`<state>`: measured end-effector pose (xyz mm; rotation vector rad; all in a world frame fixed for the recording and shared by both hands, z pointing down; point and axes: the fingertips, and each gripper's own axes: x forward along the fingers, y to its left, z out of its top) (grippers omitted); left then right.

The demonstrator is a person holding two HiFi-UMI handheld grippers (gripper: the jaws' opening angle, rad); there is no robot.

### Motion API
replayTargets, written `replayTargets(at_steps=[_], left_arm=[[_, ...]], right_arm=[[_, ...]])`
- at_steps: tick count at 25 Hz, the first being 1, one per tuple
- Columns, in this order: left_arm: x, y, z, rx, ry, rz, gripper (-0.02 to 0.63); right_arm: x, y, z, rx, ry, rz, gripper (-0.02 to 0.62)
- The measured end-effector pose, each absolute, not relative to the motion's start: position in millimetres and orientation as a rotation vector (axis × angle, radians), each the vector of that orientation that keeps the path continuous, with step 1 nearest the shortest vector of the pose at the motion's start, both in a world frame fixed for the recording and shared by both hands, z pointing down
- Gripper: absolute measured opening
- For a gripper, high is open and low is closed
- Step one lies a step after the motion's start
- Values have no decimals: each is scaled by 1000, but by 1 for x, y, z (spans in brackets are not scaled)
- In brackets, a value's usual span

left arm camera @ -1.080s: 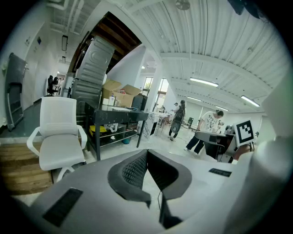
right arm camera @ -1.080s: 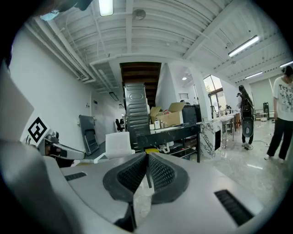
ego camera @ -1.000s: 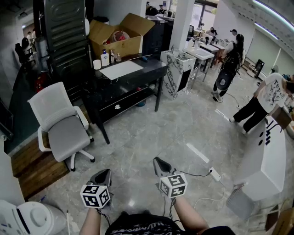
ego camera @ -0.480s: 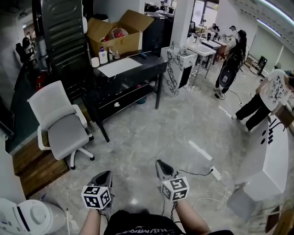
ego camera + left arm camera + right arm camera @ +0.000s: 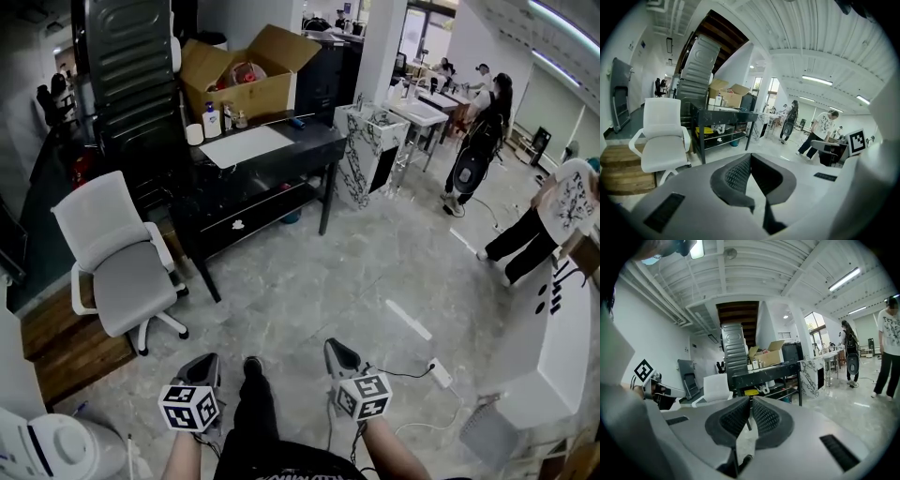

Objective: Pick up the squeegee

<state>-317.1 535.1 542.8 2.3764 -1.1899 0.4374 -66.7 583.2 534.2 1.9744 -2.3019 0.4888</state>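
Observation:
A black table (image 5: 314,142) stands far ahead, well beyond both grippers. On its top by the cardboard box (image 5: 246,77) lies a thin rod-like tool with a dark blue end (image 5: 292,120); I cannot tell whether it is the squeegee. My left gripper (image 5: 208,360) and right gripper (image 5: 333,346) hang low over the floor, side by side, pointing toward the table. In the left gripper view the left gripper (image 5: 750,155) has its pads meeting with nothing between them. The right gripper (image 5: 751,399) is shut and empty too.
A white office chair (image 5: 117,253) stands left of the table. A marble-patterned cabinet (image 5: 370,150) is to the table's right. A power strip (image 5: 439,372) and its cable lie on the floor at right, near a white counter (image 5: 553,347). Two people (image 5: 478,141) (image 5: 553,220) stand far right.
The whole view has shifted forward toward the table. A dark trouser leg and shoe have swung forward between the two grippers. Both grippers stay shut and empty.

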Motion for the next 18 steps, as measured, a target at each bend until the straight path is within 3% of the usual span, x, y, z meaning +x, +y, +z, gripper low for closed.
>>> replayTargets(at_steps=[7, 18], left_arm=[[-271, 404, 560, 2387, -1111, 428, 20], [-180, 96, 530, 2471, -966, 416, 20]], right_arm=[[-19, 475, 564, 2009, -2197, 561, 53], [61, 181, 530, 2134, -2112, 560, 54]])
